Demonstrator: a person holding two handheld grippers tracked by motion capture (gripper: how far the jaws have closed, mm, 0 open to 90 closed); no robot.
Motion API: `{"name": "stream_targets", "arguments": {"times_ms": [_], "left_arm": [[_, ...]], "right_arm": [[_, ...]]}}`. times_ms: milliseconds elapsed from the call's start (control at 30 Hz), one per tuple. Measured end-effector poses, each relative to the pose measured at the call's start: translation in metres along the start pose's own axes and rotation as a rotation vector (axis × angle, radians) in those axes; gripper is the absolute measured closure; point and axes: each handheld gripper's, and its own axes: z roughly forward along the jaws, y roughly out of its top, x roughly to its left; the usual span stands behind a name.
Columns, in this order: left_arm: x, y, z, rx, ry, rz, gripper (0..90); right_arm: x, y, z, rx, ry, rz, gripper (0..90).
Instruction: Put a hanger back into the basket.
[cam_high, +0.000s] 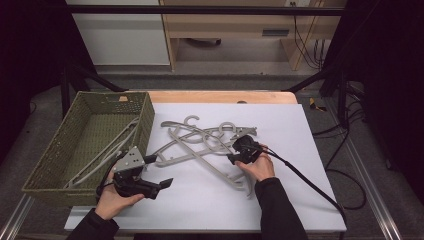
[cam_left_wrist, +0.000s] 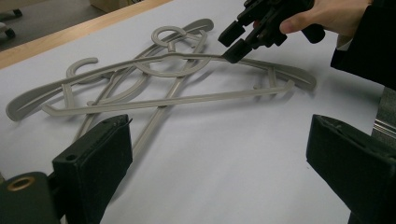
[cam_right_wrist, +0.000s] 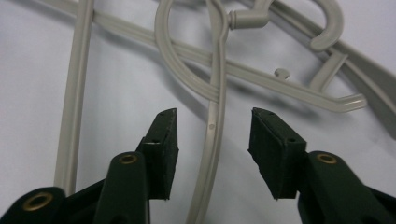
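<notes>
Several grey plastic hangers (cam_high: 200, 142) lie tangled on the white table top. My right gripper (cam_high: 234, 152) is at the right side of the pile and open. In the right gripper view a thin hanger arm (cam_right_wrist: 218, 88) runs between the jaws of the right gripper (cam_right_wrist: 215, 114) without touching either pad. My left gripper (cam_high: 159, 171) is low at the pile's left, beside the basket, open and empty. In the left gripper view the wide-open left gripper (cam_left_wrist: 219, 123) faces the hangers (cam_left_wrist: 168, 100), with the right gripper (cam_left_wrist: 232, 43) beyond them.
A green woven basket (cam_high: 112, 93) stands at the table's left with one grey hanger (cam_high: 107, 150) lying inside. Bare white surface (cam_high: 290, 130) stretches to the right of the pile and along the near edge. A black cable (cam_high: 305, 180) trails from the right gripper.
</notes>
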Motion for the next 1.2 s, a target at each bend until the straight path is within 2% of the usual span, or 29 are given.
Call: {"name": "stream_targets", "arguments": {"times_ms": [167,467,600,700,1067,1200], "left_arm": [[0.001,0.0,-0.001,-0.002,0.001,-0.001,6.9],[0.001,0.0,0.0,0.002,0.002,0.002,7.1],[0.001,0.0,-0.001,0.0,0.003,-0.003,7.2],[0.002,0.0,-0.002,-0.001,0.005,-0.001,7.3],[0.001,0.001,-0.002,-0.003,0.006,-0.002,7.6],[-0.001,0.001,-0.001,0.005,0.003,0.006,7.6]], "right_arm": [[0.0,-0.002,0.008,0.04,0.003,-0.003,61.5],[-0.002,-0.002,0.017,0.078,0.016,0.029,76.5],[-0.003,-0.002,0.018,0.083,0.013,0.047,79.2],[-0.004,-0.002,0.017,0.09,-0.019,0.059,81.6],[-0.005,-0.003,0.01,0.062,-0.012,0.05,82.4],[-0.007,-0.006,0.001,0.049,0.004,0.054,82.5]]}}
